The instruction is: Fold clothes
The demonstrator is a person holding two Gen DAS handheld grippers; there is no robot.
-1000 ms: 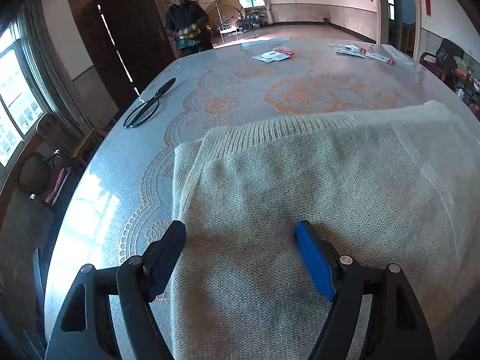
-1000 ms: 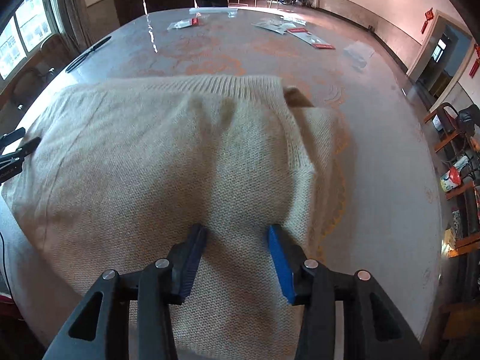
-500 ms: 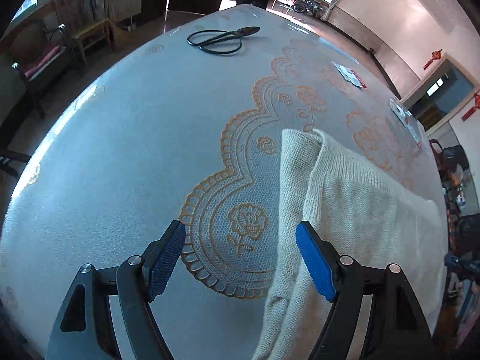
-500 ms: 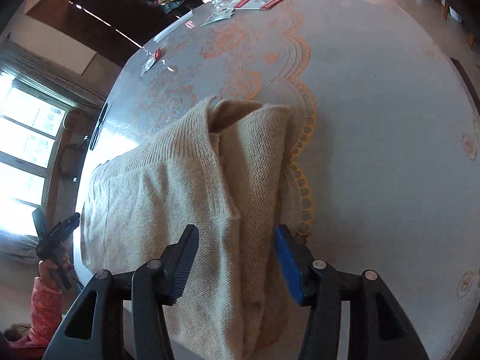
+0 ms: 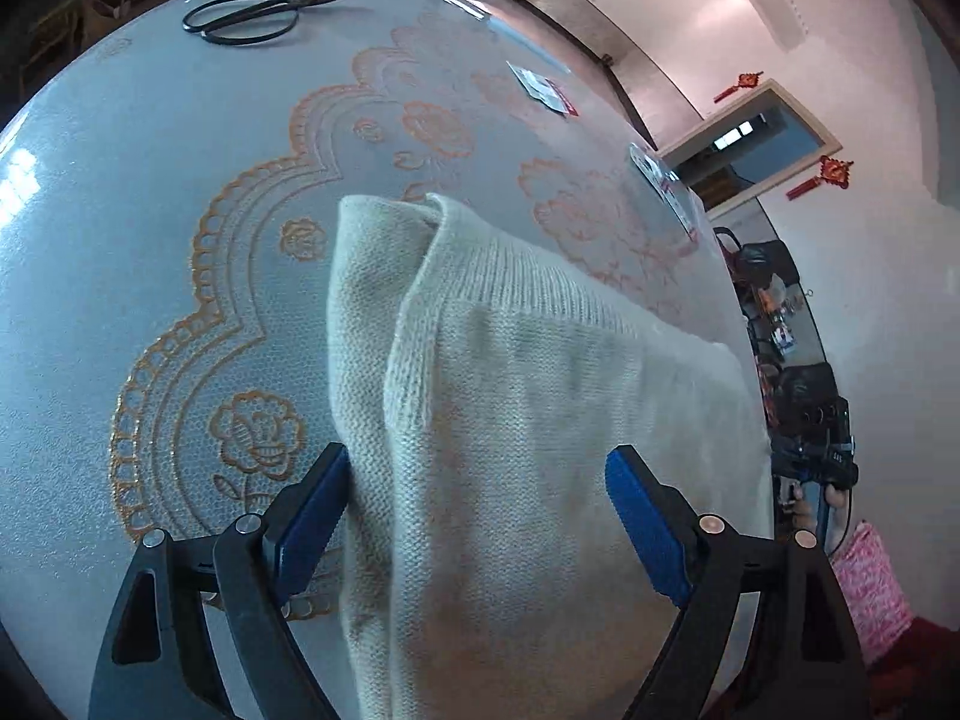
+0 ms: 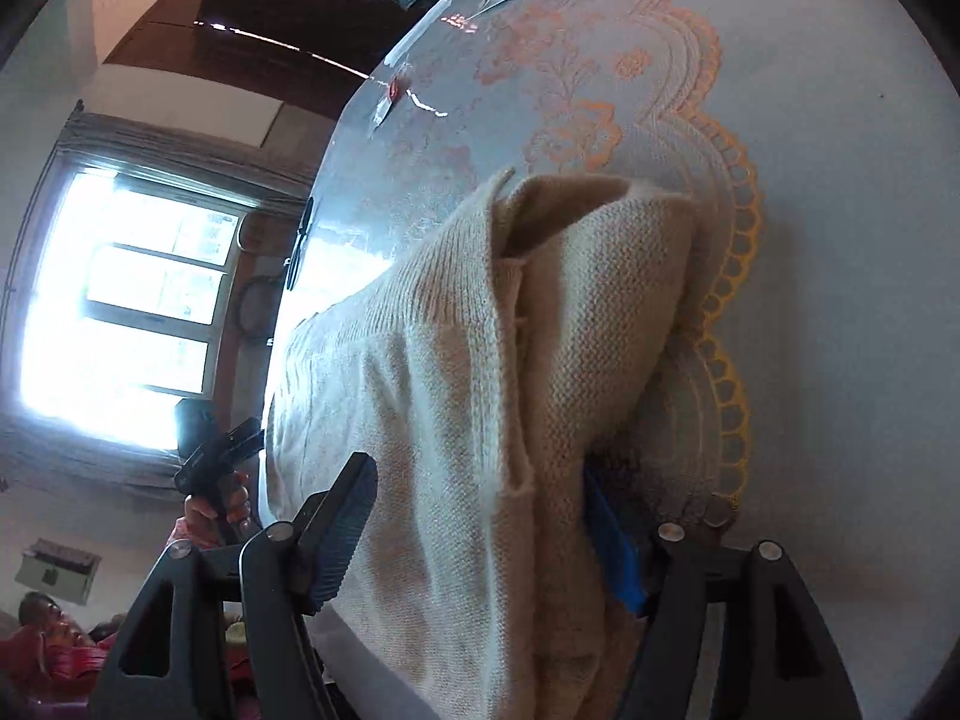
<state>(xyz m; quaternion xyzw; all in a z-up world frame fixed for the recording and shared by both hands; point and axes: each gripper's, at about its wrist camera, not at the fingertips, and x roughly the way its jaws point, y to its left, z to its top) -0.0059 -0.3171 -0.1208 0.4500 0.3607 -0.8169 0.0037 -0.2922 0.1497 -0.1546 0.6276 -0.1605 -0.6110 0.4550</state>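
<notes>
Lace-patterned table [image 5: 150, 252]; packets' [image 5: 549, 93] print unreadable; plain folded sweater [image 5: 510, 420].

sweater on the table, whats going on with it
A person with a handheld gripper in each hand is folding a cream sweater on a table with a patterned cover. The left gripper and right gripper each straddle one end of the folded sweater, jaws open and just widened, not clamped. Scissors lie further off.
</notes>
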